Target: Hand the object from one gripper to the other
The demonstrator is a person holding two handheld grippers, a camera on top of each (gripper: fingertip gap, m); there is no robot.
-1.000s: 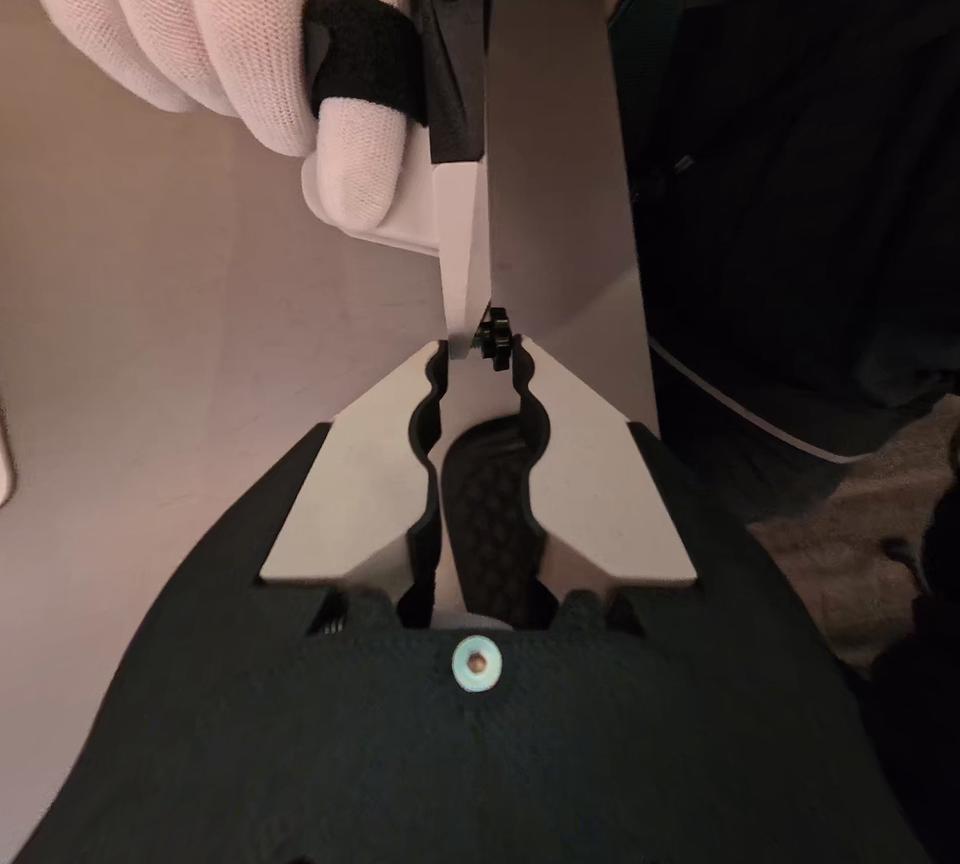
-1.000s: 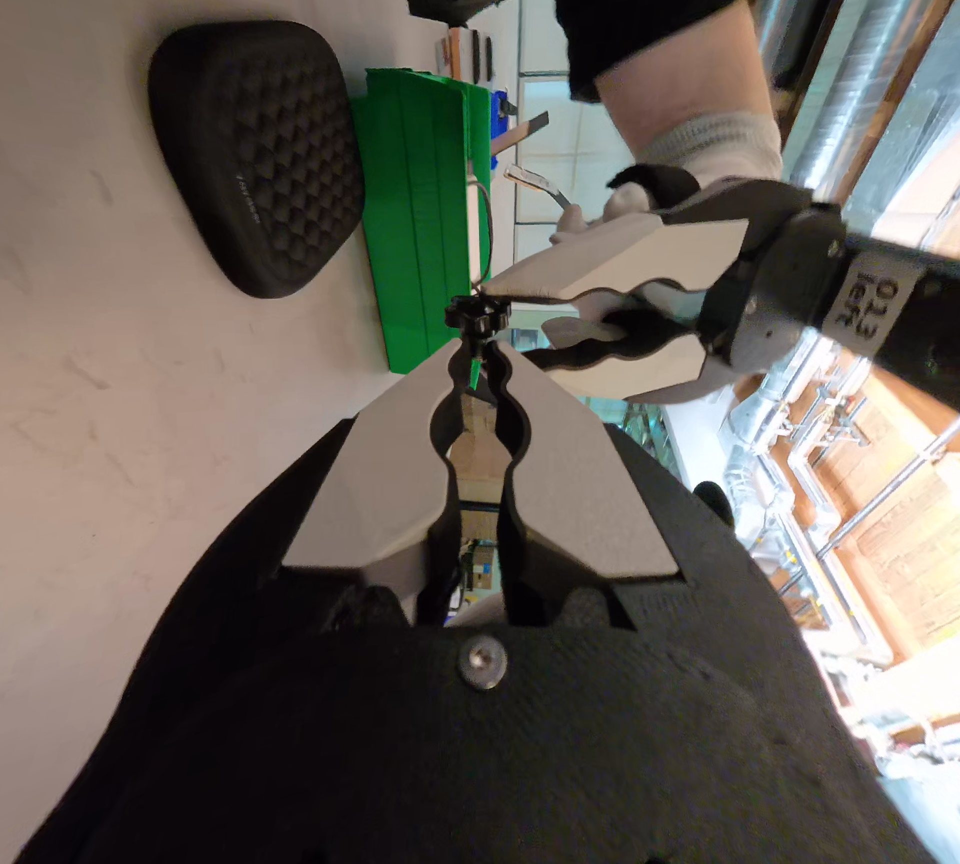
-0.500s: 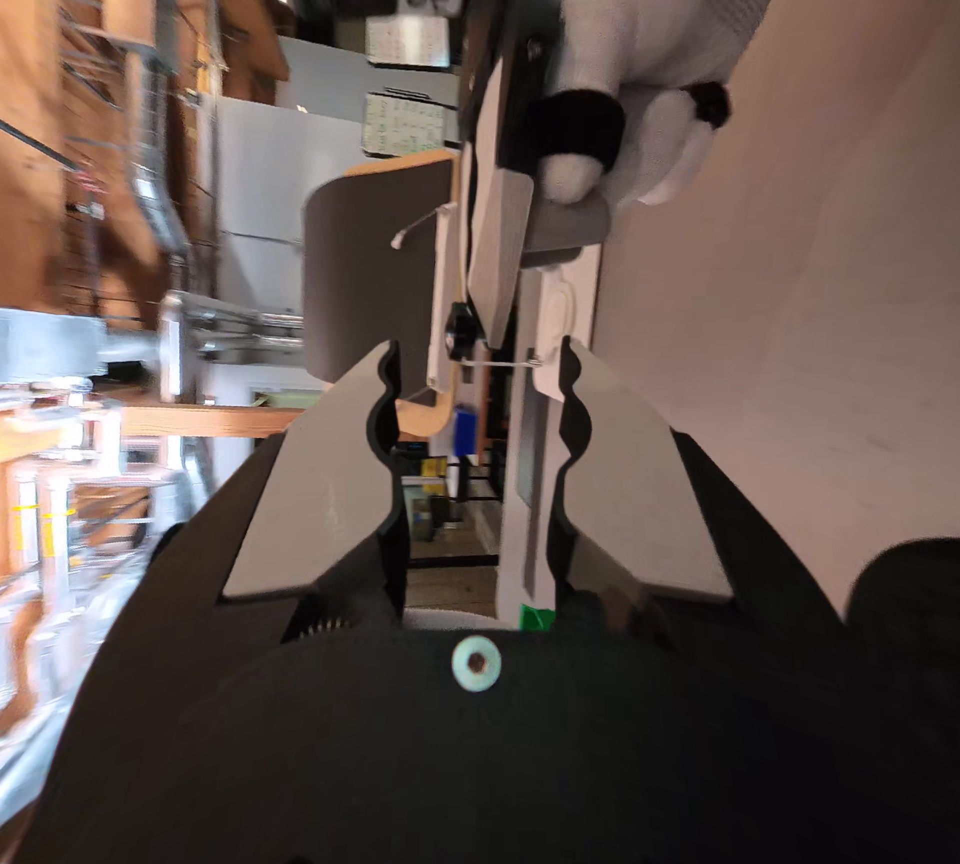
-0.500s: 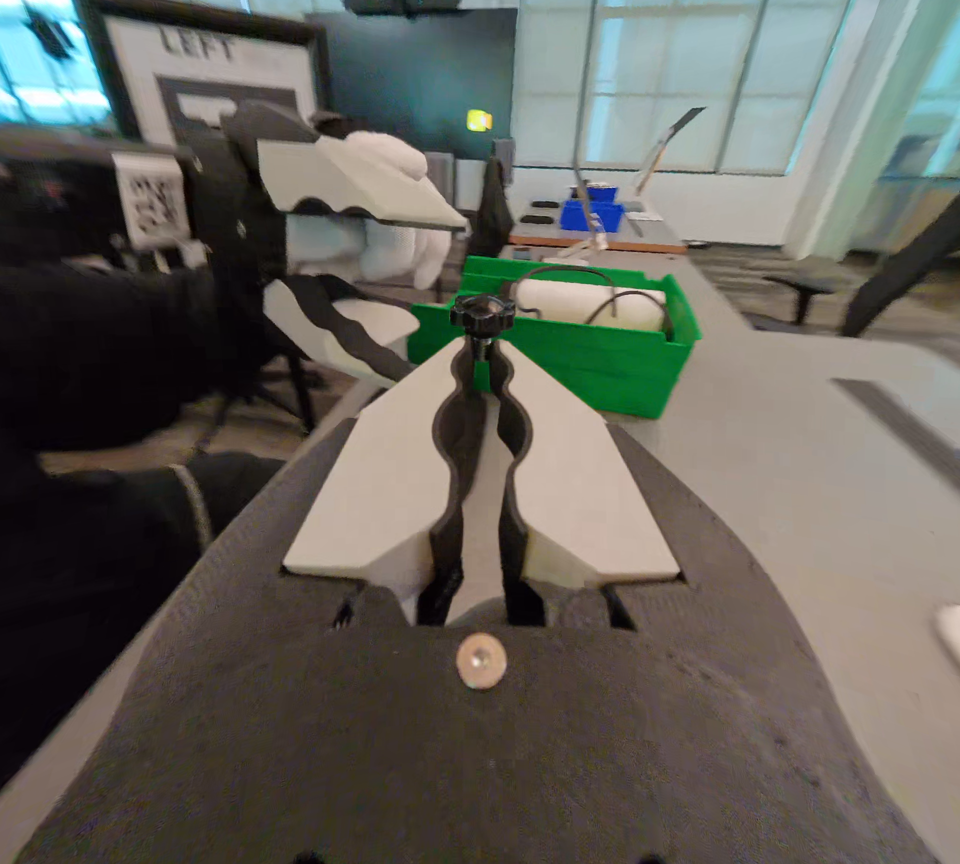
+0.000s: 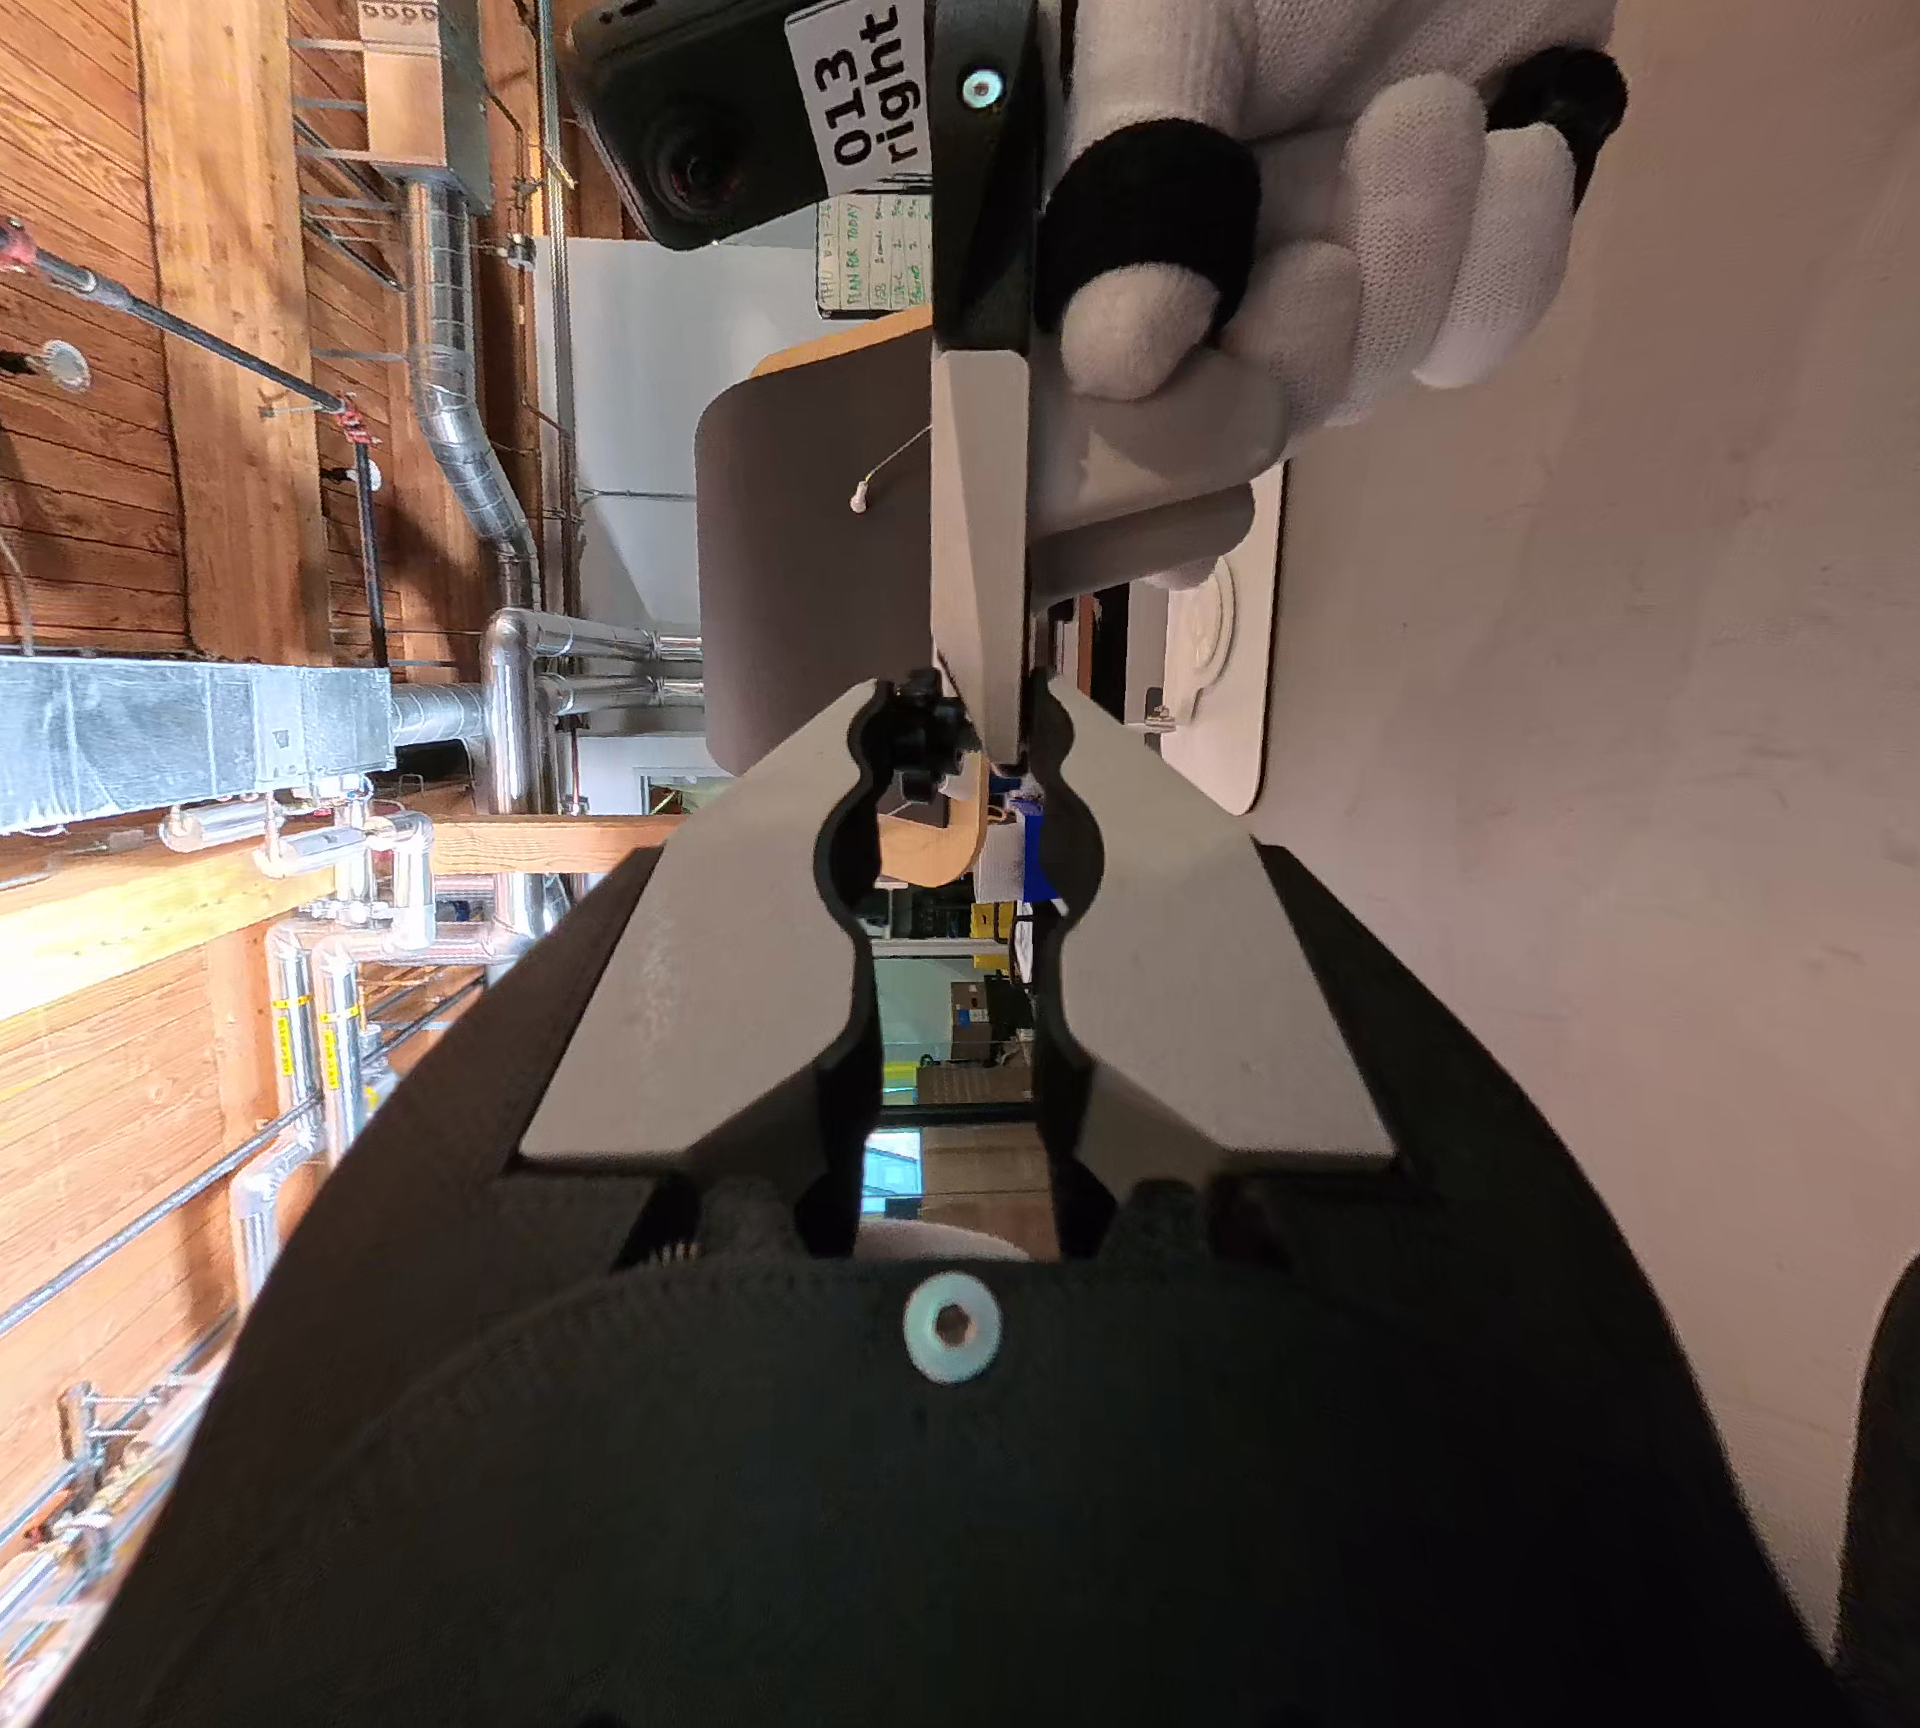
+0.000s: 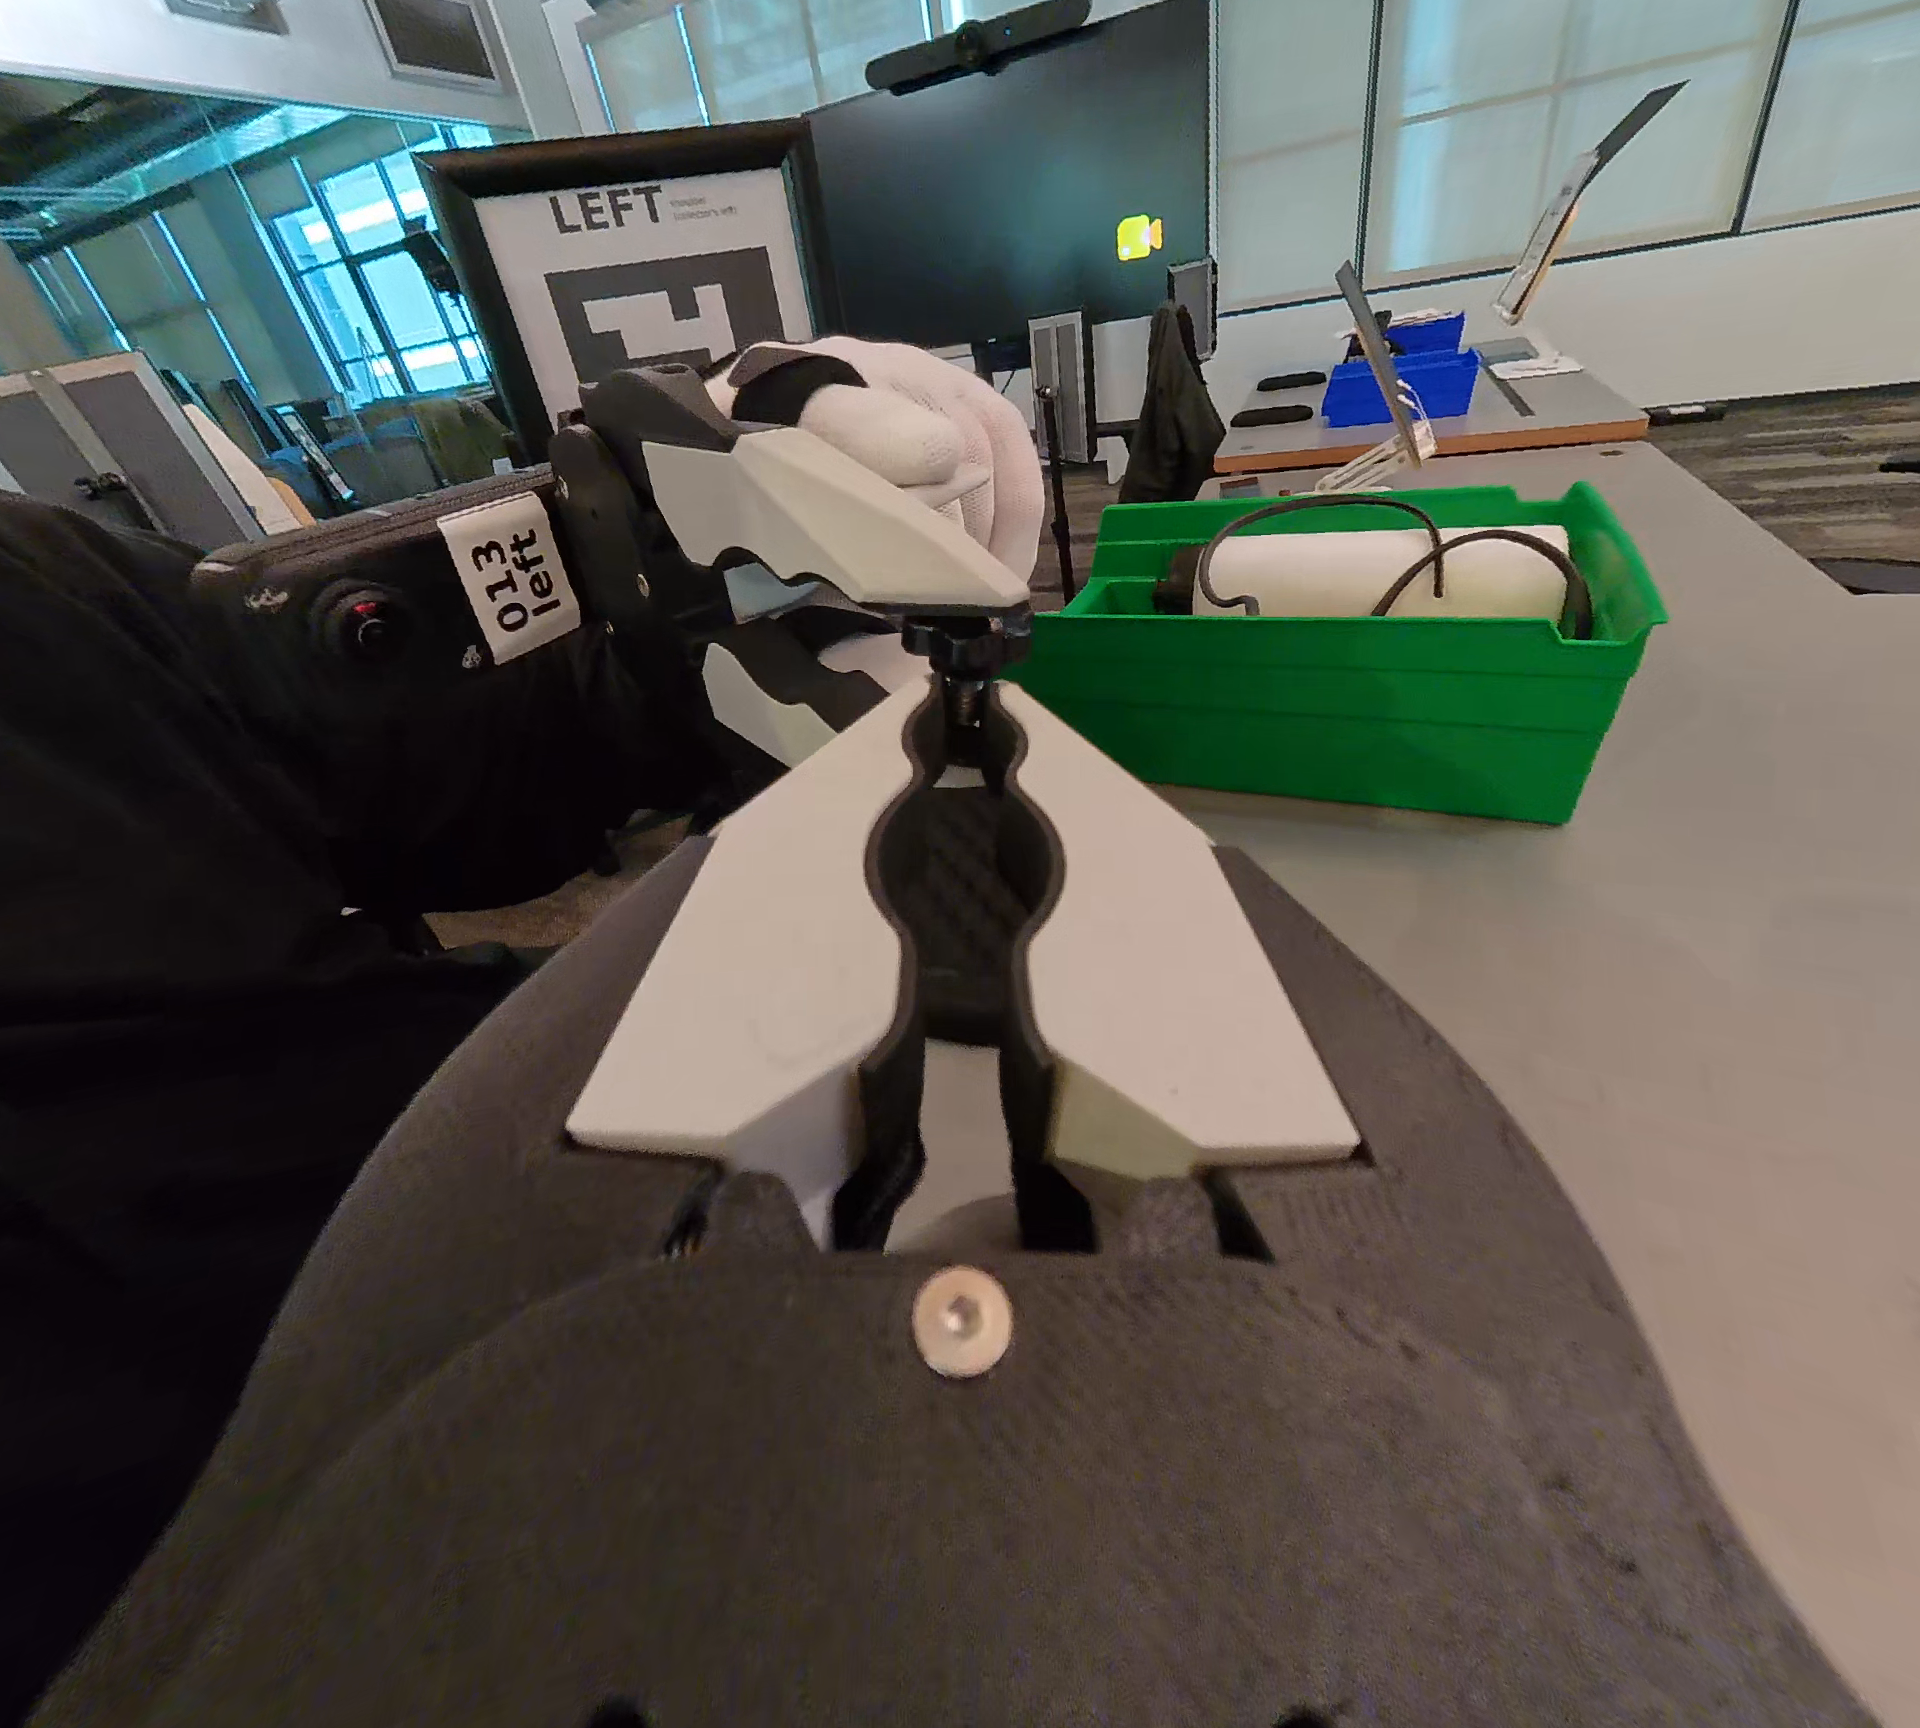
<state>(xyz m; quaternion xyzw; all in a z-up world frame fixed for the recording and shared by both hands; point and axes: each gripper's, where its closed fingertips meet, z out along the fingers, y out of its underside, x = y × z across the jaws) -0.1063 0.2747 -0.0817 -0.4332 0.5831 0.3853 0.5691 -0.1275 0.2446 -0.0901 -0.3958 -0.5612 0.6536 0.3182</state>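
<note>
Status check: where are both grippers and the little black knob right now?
Right hand-held gripper shut on black knob screw. Left hand-held gripper open, fingers straddling knob and right tips. Nothing in the way.

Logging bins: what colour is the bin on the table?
Green, clearest in the right wrist view.

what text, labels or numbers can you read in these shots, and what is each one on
I don't copy out writing; here is what bears it:
White sticker on the black camera: printed, legible.
White sticker on the other camera: printed, legible.
Framed poster: heading above a black marker pattern.
Whiteboard: handwriting, too small to read.
</note>
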